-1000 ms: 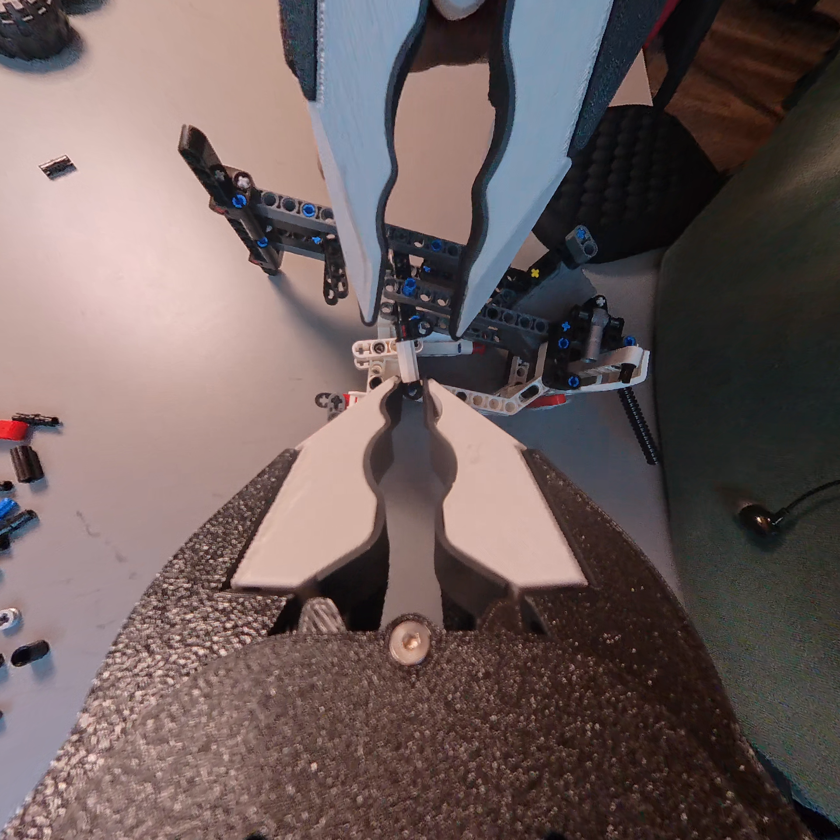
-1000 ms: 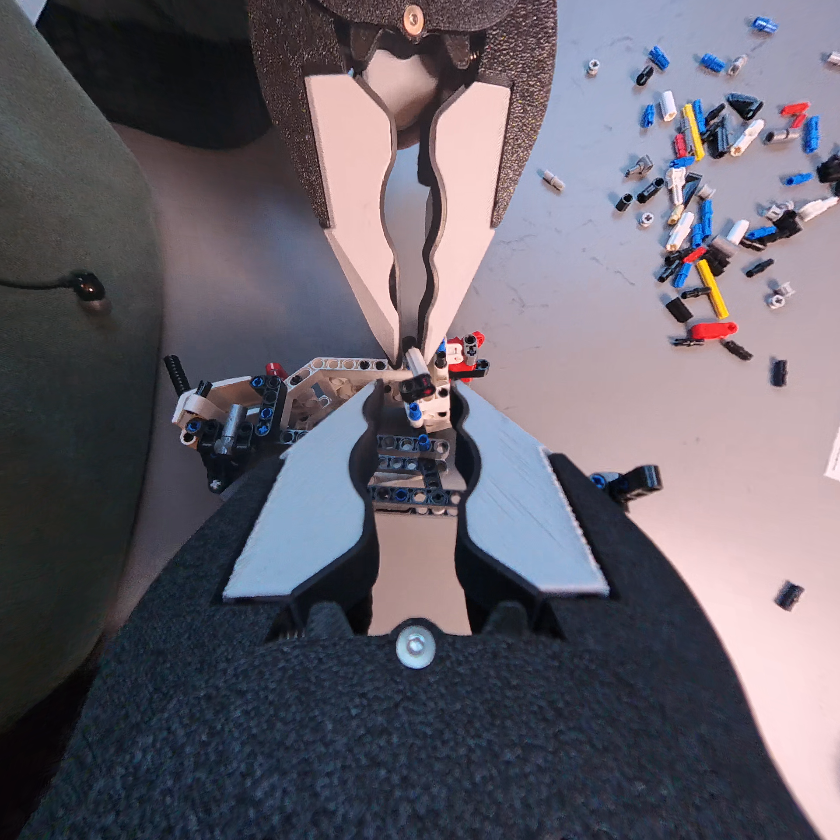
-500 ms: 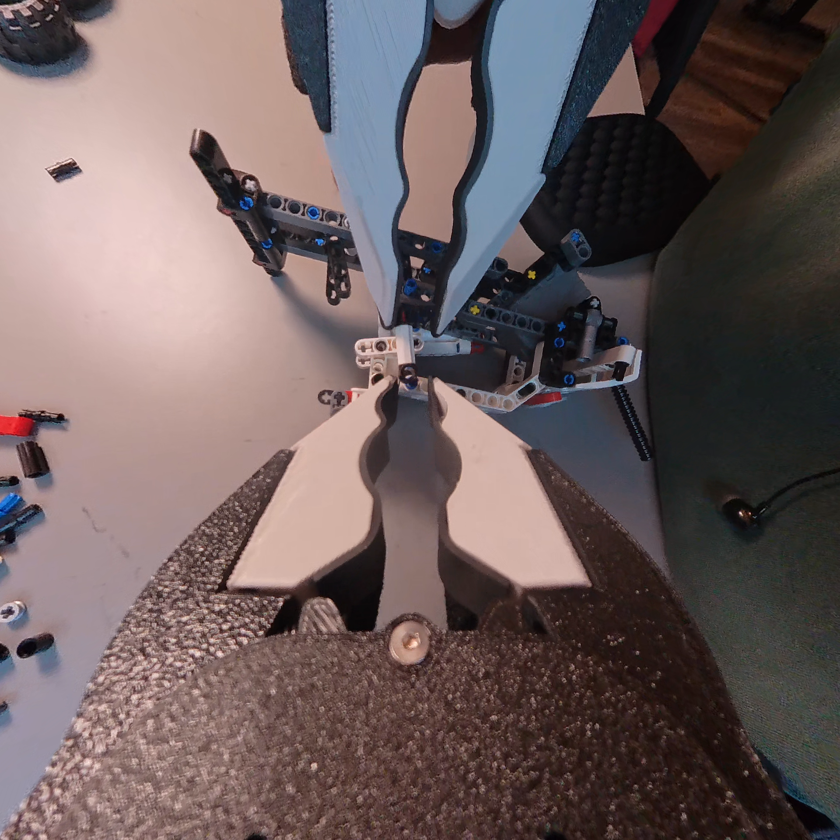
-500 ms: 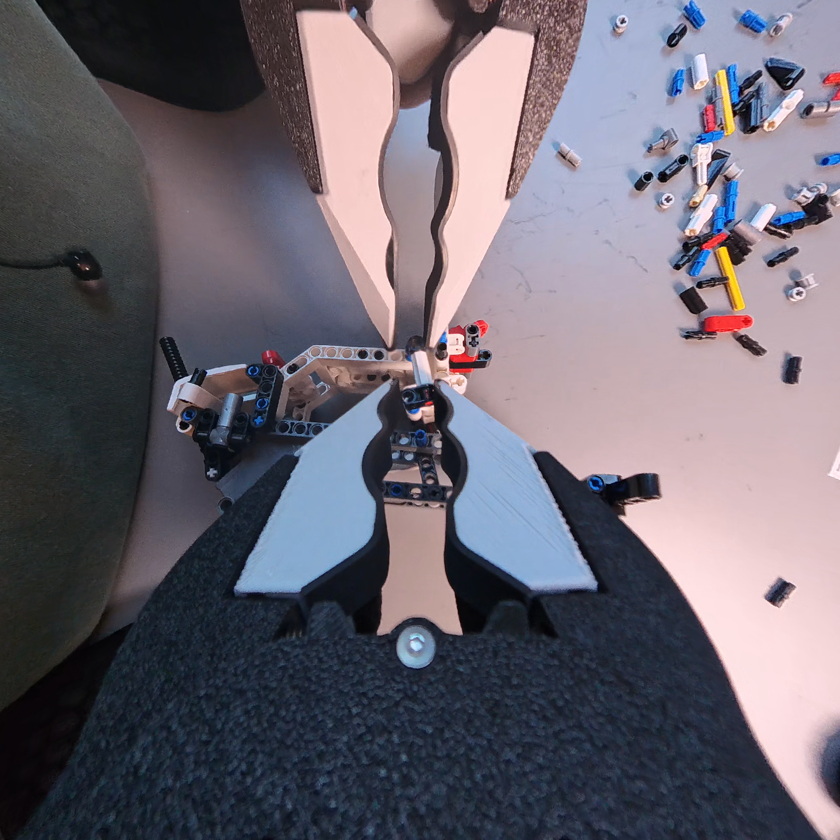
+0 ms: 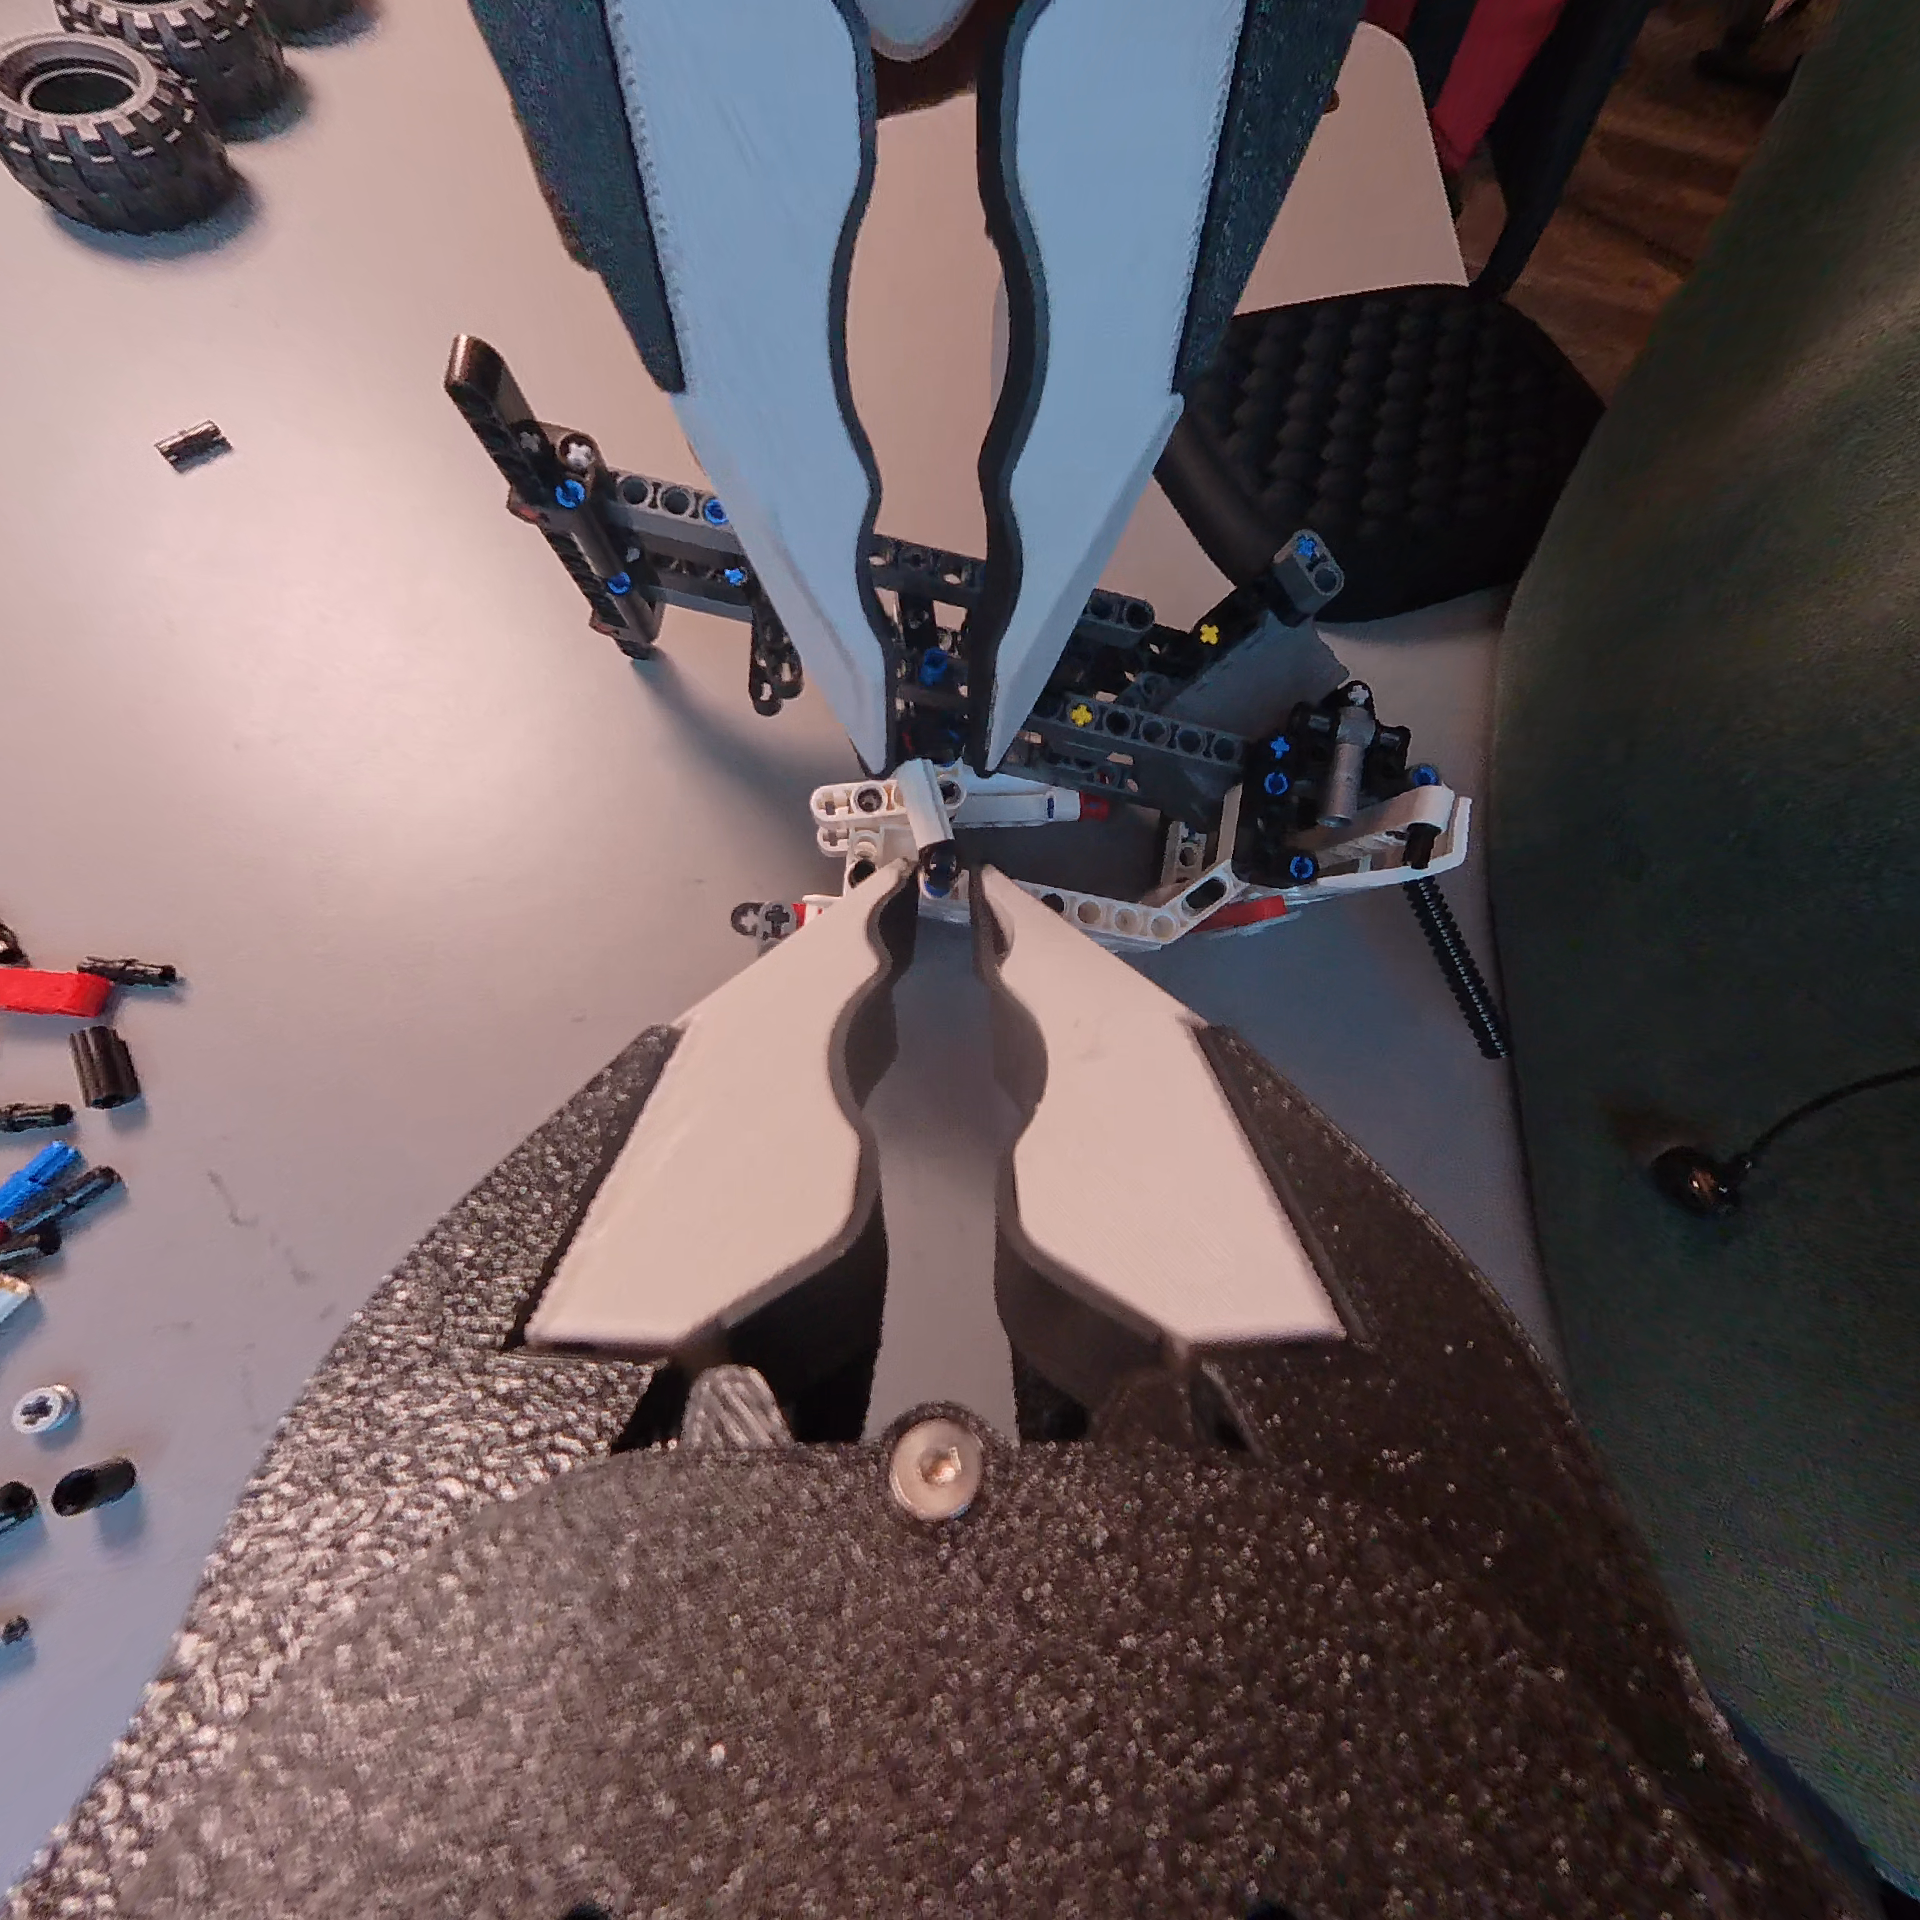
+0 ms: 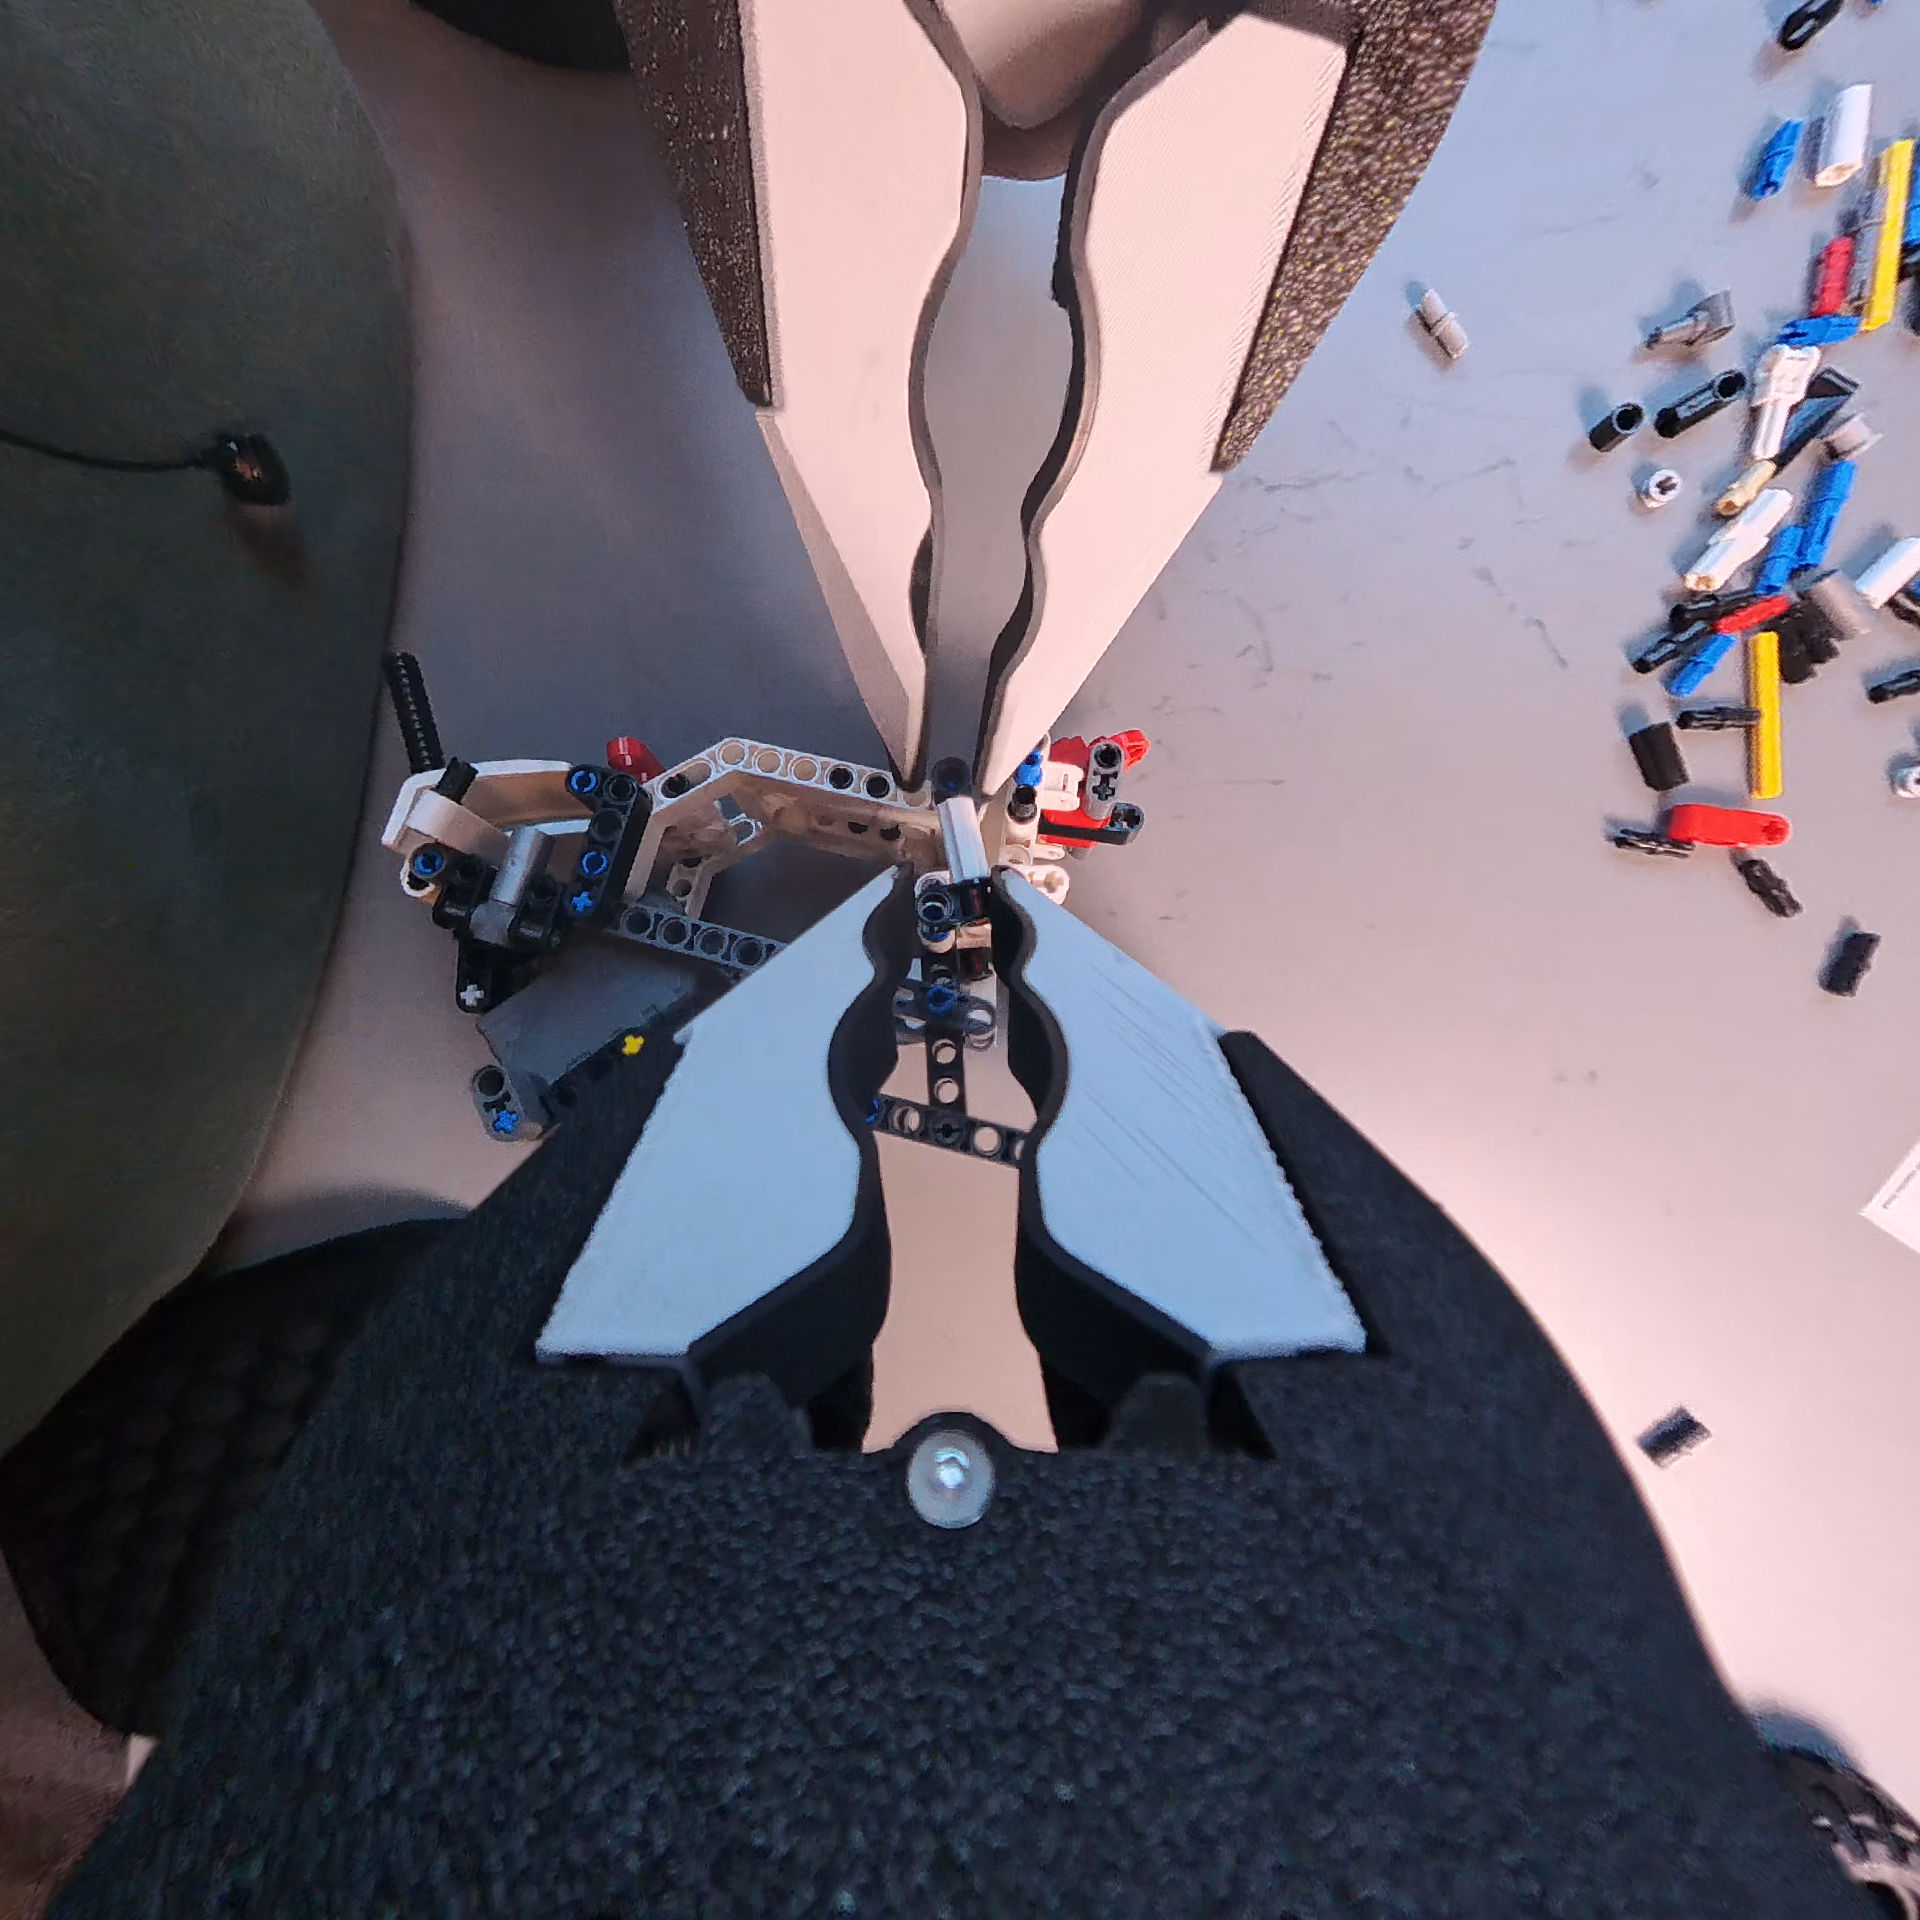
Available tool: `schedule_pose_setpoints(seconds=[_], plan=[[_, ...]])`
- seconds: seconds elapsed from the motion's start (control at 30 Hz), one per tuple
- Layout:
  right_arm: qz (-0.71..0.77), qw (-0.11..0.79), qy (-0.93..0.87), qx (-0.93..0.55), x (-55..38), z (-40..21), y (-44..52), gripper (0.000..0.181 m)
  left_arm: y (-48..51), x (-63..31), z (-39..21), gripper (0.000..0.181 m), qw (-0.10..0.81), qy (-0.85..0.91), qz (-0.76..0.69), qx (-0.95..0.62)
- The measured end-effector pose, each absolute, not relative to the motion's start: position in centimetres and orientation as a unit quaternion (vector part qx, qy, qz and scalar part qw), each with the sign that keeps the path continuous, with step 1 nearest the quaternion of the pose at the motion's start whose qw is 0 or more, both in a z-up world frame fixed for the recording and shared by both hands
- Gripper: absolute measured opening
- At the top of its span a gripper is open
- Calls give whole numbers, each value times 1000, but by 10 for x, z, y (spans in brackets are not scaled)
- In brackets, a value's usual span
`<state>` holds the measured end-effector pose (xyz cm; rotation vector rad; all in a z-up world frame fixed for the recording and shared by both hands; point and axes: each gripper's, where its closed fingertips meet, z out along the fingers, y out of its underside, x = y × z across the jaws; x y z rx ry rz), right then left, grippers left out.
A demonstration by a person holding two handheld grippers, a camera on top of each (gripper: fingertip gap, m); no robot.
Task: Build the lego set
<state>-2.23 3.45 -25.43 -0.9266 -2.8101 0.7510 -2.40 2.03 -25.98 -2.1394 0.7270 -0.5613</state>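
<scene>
Two claws meeting tip to tip over a half-built lego model (image 5: 1091, 727) lying on a grey table (image 5: 312, 779), close to its right edge in the left wrist view, beside a green padded seat (image 5: 1745, 831). Left gripper (image 5: 940, 883) narrowed almost fully, tips pinching a small black pin (image 5: 940, 864) at the near end of a short white connector (image 5: 928, 805). Right gripper (image 6: 948, 883) reaching in from the opposite side, also nearly closed, tips bracketing the far end of that same connector and the dark frame beneath; hard to tell whether clamped on it or merely steadying. Probably arranged this way so one claw braces the model while the other presses the pin home, opposing pushes cancelling out. Model itself a flat frame of dark grey beams with blue pins, a white angled beam along its near side, a black crossbar at the far left. Loose pieces (image 6: 1766, 540) in blue, red, yellow, black and white scattered well apart on the table, presumably within reach for later steps. Two black tyres (image 5: 114, 135) waiting in the far left corner.
</scene>
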Motion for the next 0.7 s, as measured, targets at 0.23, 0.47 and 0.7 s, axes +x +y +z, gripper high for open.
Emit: schedule_pose_setpoints(seconds=[0.23, 0.47, 0.7], plan=[[242, 27, -928, -281, -22, -258, 35, 14, 22, -24, -262, 8, 400, 279, -216, -846], [248, 36, -927, -279, -19, -255, 33, 23, 22, -22, -263, 6, 409, 294, -170, -847], [252, 36, -922, -291, -19, -255, 35, 14, 21, -22, -263, 6, 413, 299, -162, -845]])
